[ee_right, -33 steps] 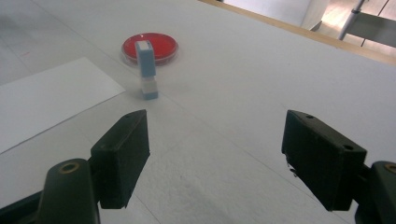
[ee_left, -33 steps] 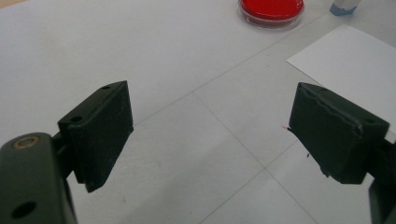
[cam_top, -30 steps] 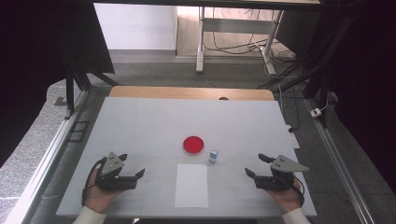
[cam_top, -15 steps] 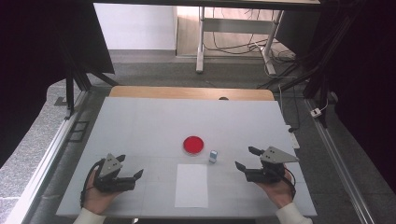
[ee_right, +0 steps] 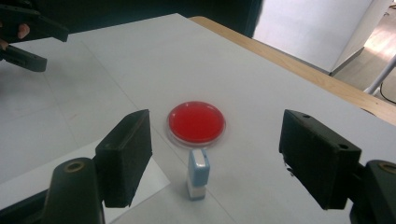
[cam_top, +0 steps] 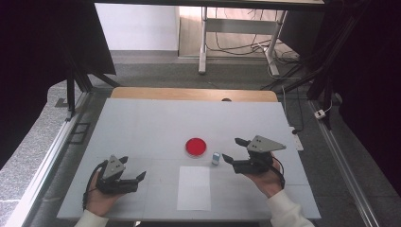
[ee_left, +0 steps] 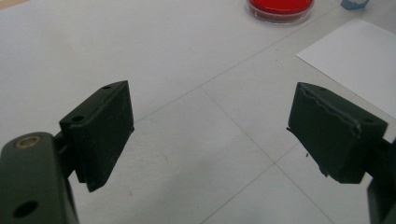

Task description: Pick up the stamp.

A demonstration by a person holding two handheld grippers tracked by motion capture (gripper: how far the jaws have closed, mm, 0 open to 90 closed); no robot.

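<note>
Now my right gripper [cam_top: 231,150] had swung in from the table's right edge with jaws wide and empty, the small blue vial [ee_right: 198,173] standing upright between them before the red dish [ee_right: 196,122], ready to grasp, while my left gripper [cam_top: 134,169] idled open.

Red dish [cam_top: 195,147]; pale blue-and-white small block [ee_right: 198,173]; white paper sheet [cam_top: 194,187]; black claws; light grey table [cam_top: 142,127].

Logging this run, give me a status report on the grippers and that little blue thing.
Right gripper open, lined up on small blue object, not touching. Left gripper open, empty. Object upright beside red dish. Nothing in the way.
</note>
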